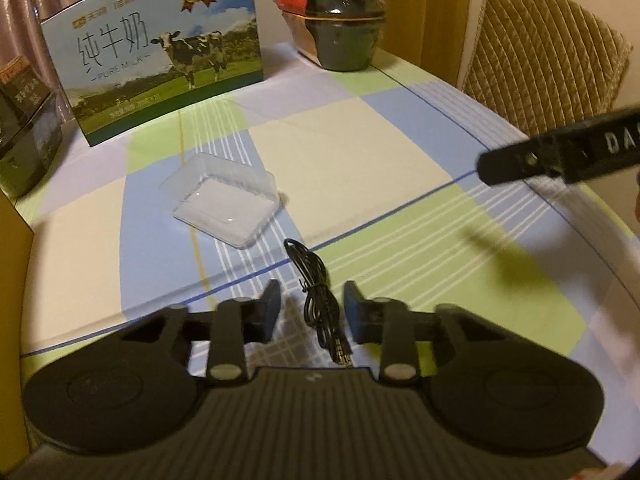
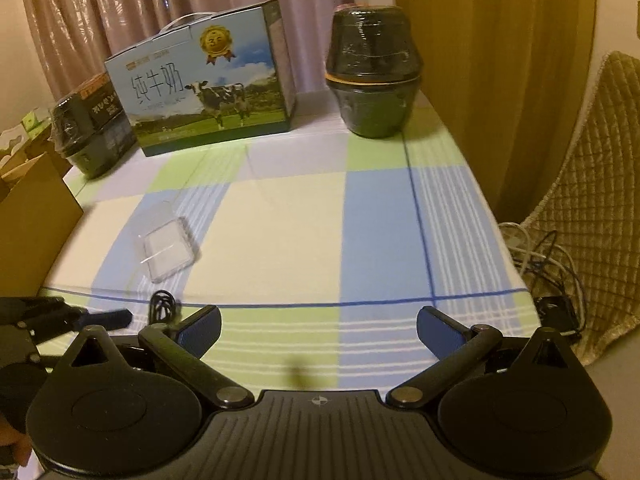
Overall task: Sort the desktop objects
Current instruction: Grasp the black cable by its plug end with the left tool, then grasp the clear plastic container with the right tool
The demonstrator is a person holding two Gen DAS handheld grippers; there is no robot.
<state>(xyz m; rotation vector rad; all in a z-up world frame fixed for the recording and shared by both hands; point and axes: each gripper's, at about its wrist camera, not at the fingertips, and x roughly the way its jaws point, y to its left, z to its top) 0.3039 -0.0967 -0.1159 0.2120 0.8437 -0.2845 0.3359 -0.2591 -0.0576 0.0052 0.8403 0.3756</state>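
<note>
A coiled black audio cable (image 1: 316,300) is straddled by the released left claw (image 1: 311,308); strands could be missed if closed off-centre. The right claw (image 2: 318,326) is spread, empty.

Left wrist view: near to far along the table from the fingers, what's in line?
Black cable between the open left gripper fingers → clear plastic tray → milk carton box at the back of the table.
</note>
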